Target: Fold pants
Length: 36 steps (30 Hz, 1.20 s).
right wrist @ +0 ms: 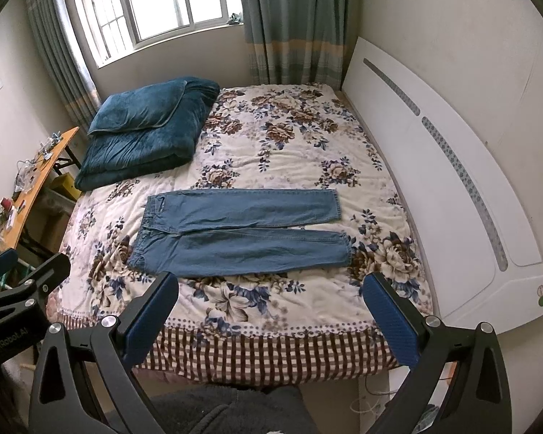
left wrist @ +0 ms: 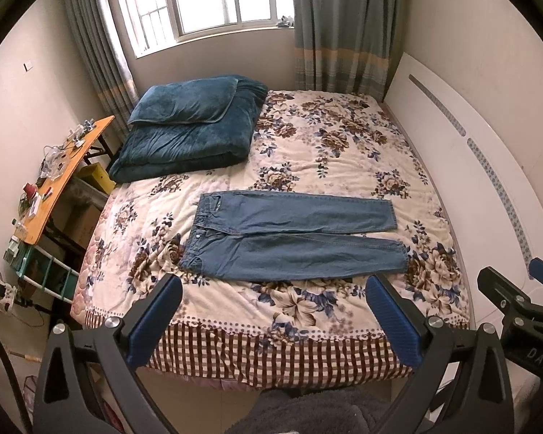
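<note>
A pair of blue jeans (left wrist: 293,237) lies flat on a floral bedspread (left wrist: 329,152), waistband to the left and both legs running right, the far leg slightly shorter at the cuff than the near one. Nothing has been folded yet. The spread-out layout looks deliberate: with the legs side by side, one can be laid over the other along the crotch seam before the length is doubled.

The left gripper (left wrist: 273,316) and the right gripper (right wrist: 271,313) hover above the near edge of the bed, each with its blue-padded jaws wide apart and holding nothing. In each wrist view the other tool shows at the frame's edge, so the two are held just beside each other, in front of the jeans rather than over them.

Open bedspread surrounds the garment on every side, with the widest stretch on the far side towards the window (right wrist: 152,7). A folded teal comforter (left wrist: 188,133) with a matching pillow on top occupies the far-left corner, well apart from the waistband. The white headboard (right wrist: 449,188) bounds the right side, near the cuffs but not touching them. A cluttered wooden side table (left wrist: 58,177) stands off the left side of the bed. The near hem of the jeans, closest to both tools, appears the easiest edge to reach.
</note>
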Each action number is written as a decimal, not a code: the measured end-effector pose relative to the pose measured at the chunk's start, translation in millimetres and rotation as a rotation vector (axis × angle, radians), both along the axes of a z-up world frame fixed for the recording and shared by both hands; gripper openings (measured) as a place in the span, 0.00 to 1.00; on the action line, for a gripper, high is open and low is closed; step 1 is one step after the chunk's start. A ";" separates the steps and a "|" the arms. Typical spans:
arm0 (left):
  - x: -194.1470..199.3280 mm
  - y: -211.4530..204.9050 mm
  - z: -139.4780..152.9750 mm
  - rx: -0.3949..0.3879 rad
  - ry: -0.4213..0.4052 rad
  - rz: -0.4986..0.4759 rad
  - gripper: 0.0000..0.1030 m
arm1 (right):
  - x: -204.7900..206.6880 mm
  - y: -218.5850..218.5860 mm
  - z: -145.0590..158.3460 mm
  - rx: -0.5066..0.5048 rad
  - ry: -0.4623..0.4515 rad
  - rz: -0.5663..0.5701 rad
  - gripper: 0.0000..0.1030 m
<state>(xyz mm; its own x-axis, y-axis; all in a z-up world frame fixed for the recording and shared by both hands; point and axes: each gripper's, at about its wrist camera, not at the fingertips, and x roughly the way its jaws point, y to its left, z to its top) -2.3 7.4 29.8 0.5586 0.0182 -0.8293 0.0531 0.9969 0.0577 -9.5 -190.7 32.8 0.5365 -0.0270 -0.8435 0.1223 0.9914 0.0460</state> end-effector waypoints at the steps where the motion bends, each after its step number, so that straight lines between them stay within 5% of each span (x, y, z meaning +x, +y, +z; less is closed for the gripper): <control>1: 0.2 -0.1 2.1 0.000 0.000 0.001 1.00 | 0.5 -0.9 -1.4 0.000 0.000 -0.001 1.00; 36: -8.7 7.8 4.3 -0.016 0.000 0.004 1.00 | -7.1 4.0 8.7 -0.011 -0.009 0.000 1.00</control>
<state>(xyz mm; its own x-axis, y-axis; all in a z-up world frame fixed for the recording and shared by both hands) -11.0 15.2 34.0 0.5583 0.0074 -0.8296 0.0494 0.9979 0.0421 -16.6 -186.6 41.5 0.5442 -0.0367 -0.8381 0.1224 0.9918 0.0360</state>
